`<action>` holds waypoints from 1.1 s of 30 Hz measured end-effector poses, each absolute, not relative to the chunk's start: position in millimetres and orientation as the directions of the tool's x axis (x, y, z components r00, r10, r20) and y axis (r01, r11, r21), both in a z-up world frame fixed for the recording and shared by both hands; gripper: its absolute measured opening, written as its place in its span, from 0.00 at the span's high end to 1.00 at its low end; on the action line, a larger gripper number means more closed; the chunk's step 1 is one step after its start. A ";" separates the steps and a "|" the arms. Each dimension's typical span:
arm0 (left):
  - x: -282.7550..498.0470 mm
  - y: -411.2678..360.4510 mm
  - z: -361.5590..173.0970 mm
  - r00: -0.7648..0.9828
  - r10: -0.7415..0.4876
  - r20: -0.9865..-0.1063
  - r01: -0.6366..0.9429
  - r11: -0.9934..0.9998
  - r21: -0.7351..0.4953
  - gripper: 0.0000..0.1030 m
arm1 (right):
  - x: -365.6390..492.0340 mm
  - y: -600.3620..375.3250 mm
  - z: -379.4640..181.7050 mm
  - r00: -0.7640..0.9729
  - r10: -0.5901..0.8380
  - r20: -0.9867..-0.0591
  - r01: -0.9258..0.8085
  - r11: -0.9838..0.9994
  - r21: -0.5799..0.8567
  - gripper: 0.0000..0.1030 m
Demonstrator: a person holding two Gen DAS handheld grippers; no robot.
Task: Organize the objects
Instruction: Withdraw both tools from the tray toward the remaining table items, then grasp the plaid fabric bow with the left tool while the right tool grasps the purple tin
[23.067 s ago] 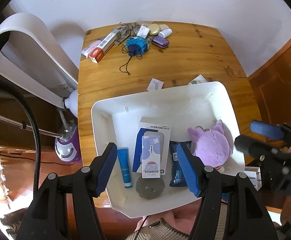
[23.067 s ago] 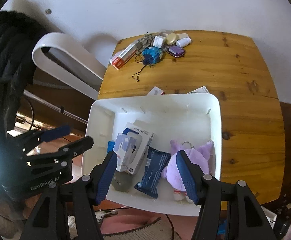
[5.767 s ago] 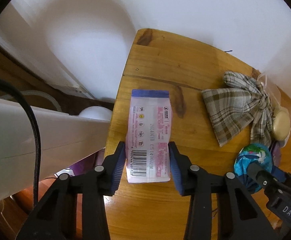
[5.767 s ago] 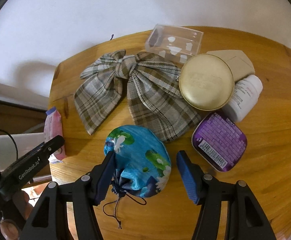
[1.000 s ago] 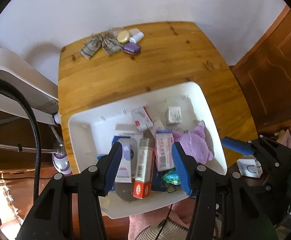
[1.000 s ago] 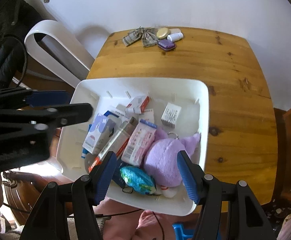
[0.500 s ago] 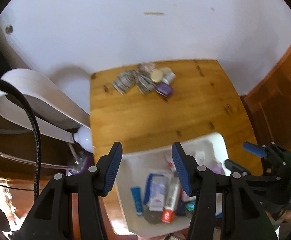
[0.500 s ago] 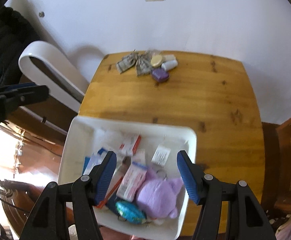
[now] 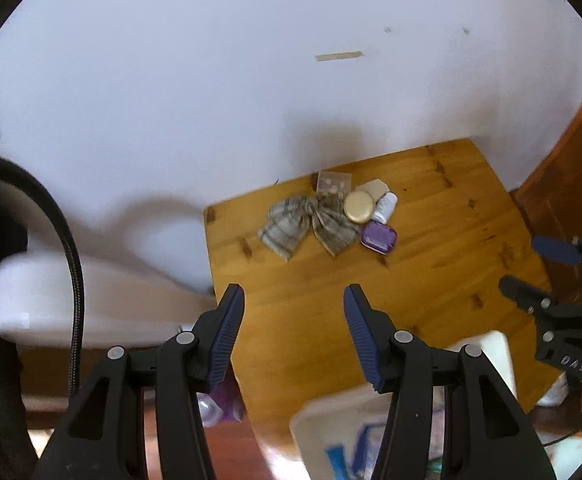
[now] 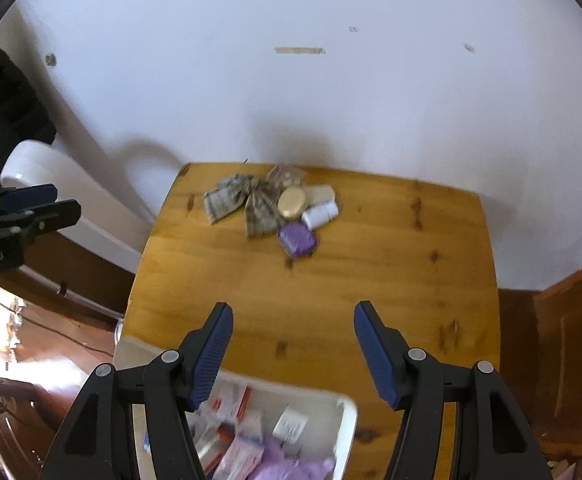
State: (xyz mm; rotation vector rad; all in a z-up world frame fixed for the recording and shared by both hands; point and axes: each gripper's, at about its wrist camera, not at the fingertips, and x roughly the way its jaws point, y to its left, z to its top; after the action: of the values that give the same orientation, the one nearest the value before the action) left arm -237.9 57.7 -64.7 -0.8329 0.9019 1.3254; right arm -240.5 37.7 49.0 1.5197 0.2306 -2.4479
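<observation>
Far left, past the table's edge, a white curved appliance point(image 10: 71, 216) stands against the wall, no part of the job. Next comes the left gripper point(image 9: 293, 334), its blue pads spread with only bare wood between them, carrying nothing. It hangs over the near left part of the wooden table point(image 9: 431, 280), pointed toward the far end.

Near the middle, at the near edge, sits the white bin point(image 10: 347, 420), loaded with cartons, packets and a purple plush; only its far rim and part of the contents show. At the far end of the table, close to the wall, lies the cluster not yet sorted: a plaid fabric bow point(image 10: 243, 200) on the left, a clear plastic case point(image 9: 334, 182) behind it, a round gold tin point(image 10: 291, 202), a beige pad point(image 10: 321, 193) touching the tin, a white bottle point(image 10: 320, 215) on its side, and a purple tin point(image 10: 297, 239) nearest of the lot.

To the right, the right gripper point(image 10: 293, 354) is likewise spread wide and empty, well short of the cluster.

The step in hand looks like the reach for another pair of things. Next, each gripper has to cross the bare wood, and straddle one item; the bow suits the left, the purple tin the right
</observation>
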 end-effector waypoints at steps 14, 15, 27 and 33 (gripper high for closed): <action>-196.4 183.9 -205.0 -0.005 0.316 -0.949 -0.838 0.517 0.176 0.36 | -359.1 28.8 -42.3 -0.349 -0.148 -0.925 0.372 -0.928 0.009 0.38; -195.8 188.9 -214.0 -0.004 0.300 -0.954 -0.832 0.528 0.170 0.36 | -364.0 28.7 -52.9 -0.332 -0.159 -0.930 0.377 -0.926 0.024 0.38; -184.9 227.9 -292.3 -0.068 0.319 -0.945 -0.718 0.643 0.268 0.36 | -389.2 13.0 -144.7 -0.251 -0.190 -0.949 0.467 -0.883 0.054 0.38; -179.6 231.4 -304.4 -0.043 0.316 -0.948 -0.685 0.681 0.258 0.35 | -389.8 2.7 -163.3 -0.262 -0.175 -0.949 0.510 -0.860 0.018 0.38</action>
State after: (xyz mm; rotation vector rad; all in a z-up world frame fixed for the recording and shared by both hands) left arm -179.6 231.4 -304.4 -0.3345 1.3947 0.8331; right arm -389.8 2.7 -163.3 1.5669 0.4093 -2.1589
